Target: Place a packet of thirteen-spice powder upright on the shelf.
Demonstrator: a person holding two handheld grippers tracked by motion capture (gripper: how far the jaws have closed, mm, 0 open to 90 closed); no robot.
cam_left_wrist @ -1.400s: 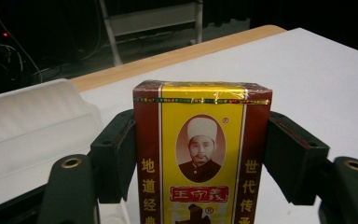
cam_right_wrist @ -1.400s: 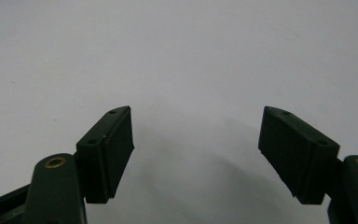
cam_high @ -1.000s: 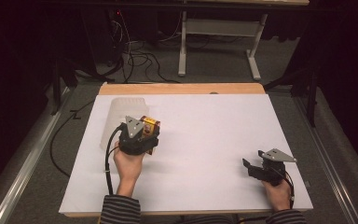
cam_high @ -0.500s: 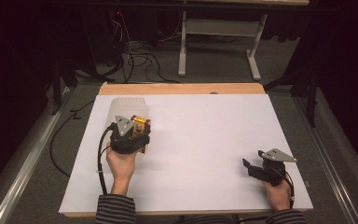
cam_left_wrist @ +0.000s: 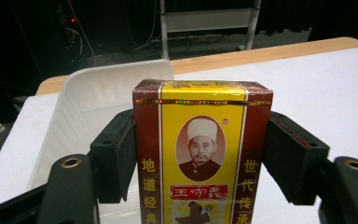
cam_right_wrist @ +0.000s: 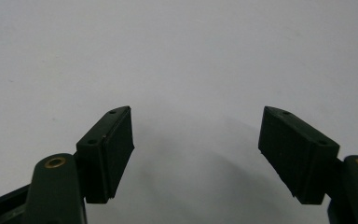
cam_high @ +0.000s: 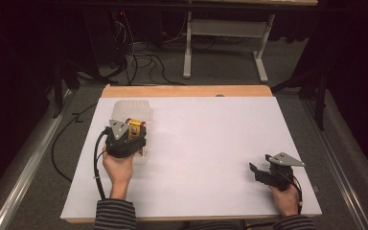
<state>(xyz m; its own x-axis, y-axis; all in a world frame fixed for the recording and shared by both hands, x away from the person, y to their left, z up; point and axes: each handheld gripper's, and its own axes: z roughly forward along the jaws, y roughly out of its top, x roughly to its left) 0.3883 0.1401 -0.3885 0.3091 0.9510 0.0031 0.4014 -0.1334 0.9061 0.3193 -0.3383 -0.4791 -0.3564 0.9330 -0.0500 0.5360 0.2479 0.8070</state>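
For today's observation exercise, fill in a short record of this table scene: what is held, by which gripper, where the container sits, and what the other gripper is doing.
held item: red and yellow printed cardboard box, upright
holder: left gripper, fingers pressed on the box's two sides
container: translucent white plastic bin, at the table's far left, right behind the box
other gripper: right gripper, open, nothing between its fingers, above bare surface
surface: white tabletop
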